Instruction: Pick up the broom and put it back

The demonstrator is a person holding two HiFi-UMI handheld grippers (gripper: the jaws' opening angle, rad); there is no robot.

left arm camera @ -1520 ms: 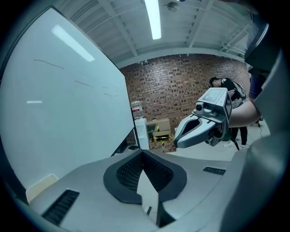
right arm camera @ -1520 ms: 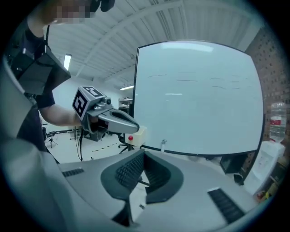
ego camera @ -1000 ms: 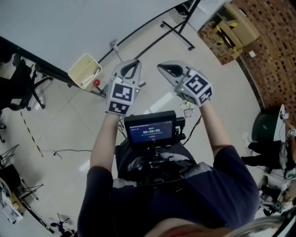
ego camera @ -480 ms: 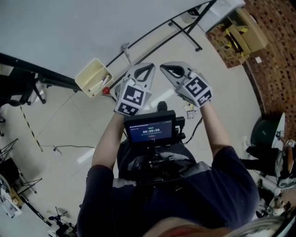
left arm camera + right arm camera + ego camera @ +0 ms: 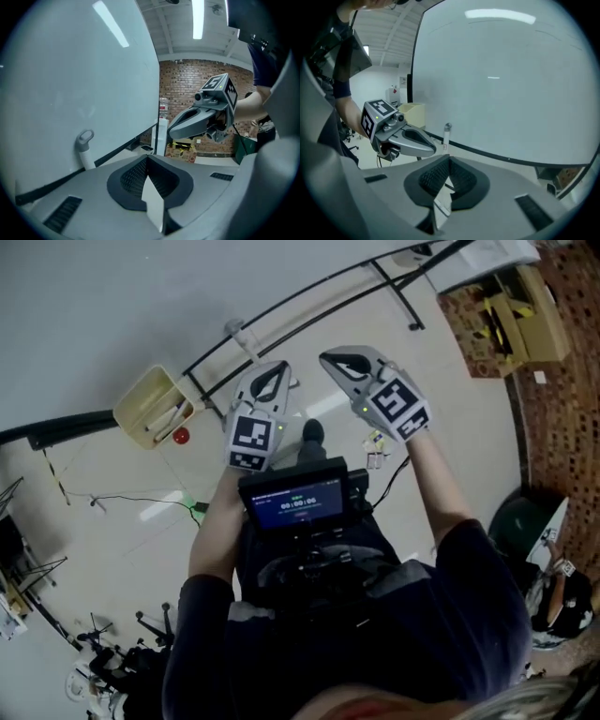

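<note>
The broom shows only as a white handle with a grey hanging loop point(image 5: 235, 332), leaning against the foot of the big whiteboard point(image 5: 112, 296). The same handle point(image 5: 85, 149) stands left of the jaws in the left gripper view, and the handle point(image 5: 446, 133) stands just beyond them in the right gripper view. My left gripper point(image 5: 274, 368) is shut and empty, its tip a little short of the handle. My right gripper point(image 5: 330, 360) hovers beside it, also shut with nothing held. Each gripper sees the other: the right gripper point(image 5: 171, 133) and the left gripper point(image 5: 433, 149).
A cream bin point(image 5: 150, 409) with a red ball beside it hangs on the whiteboard's black stand point(image 5: 309, 296). Cardboard boxes point(image 5: 520, 306) lie at the top right and a green bin point(image 5: 525, 521) at the right. A cable point(image 5: 122, 498) crosses the floor, with tripods point(image 5: 103, 671) lower left.
Both grippers have come down and forward toward the whiteboard's foot. The broom handle now stands right above the left gripper's tip, and the cream bin has slid left in view.
</note>
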